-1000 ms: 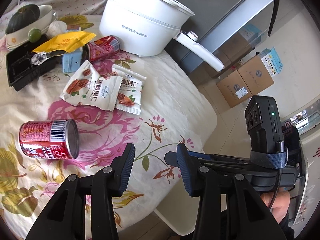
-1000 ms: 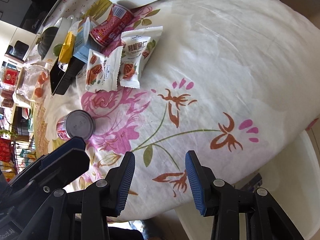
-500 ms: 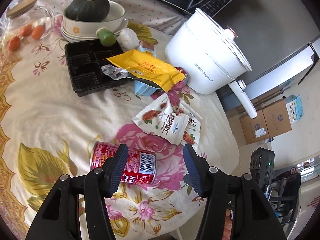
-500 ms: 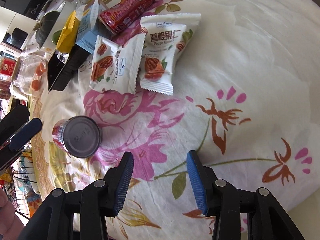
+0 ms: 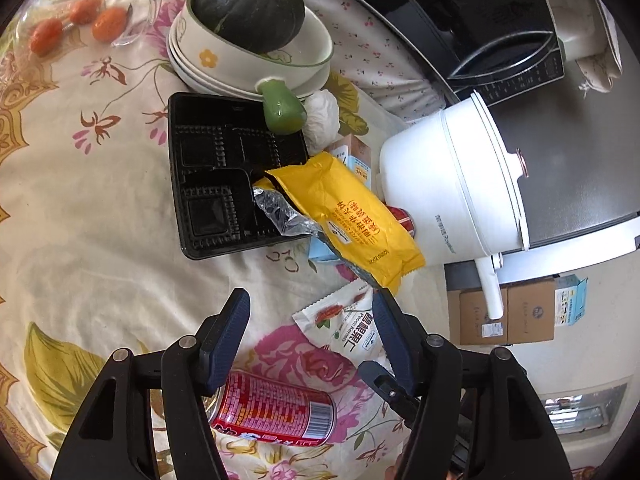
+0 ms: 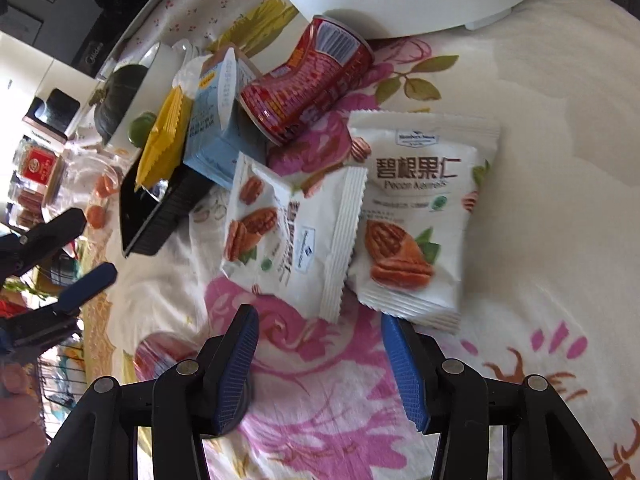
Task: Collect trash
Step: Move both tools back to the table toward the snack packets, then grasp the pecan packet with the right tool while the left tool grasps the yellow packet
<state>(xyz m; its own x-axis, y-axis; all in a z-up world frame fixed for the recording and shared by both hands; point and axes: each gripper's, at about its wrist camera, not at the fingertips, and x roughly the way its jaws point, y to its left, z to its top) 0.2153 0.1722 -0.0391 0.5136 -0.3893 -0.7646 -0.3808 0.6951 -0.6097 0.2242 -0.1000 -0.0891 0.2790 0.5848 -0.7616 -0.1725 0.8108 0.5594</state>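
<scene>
Can (image 5: 272, 410) below L fingers (image 5: 224, 344) (open, empty)

Two white pecan snack packets (image 6: 352, 220) overlapping on flowered tablecloth (image 6: 540, 128), just ahead of right gripper (image 6: 320, 360), blue-padded jaws just widened, nothing between. Beyond packets: dented red can (image 6: 308, 84) on its side, light-blue carton (image 6: 212, 128), yellow wrapper (image 6: 164, 136), black plastic tray (image 6: 160, 216). Left gripper (image 6: 68, 260) far left of packets.

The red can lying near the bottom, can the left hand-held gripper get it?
Probably yes. The left hand-held gripper is open with nothing between its fingers, and the red can lies on its side just below them, nothing covering it.
</scene>
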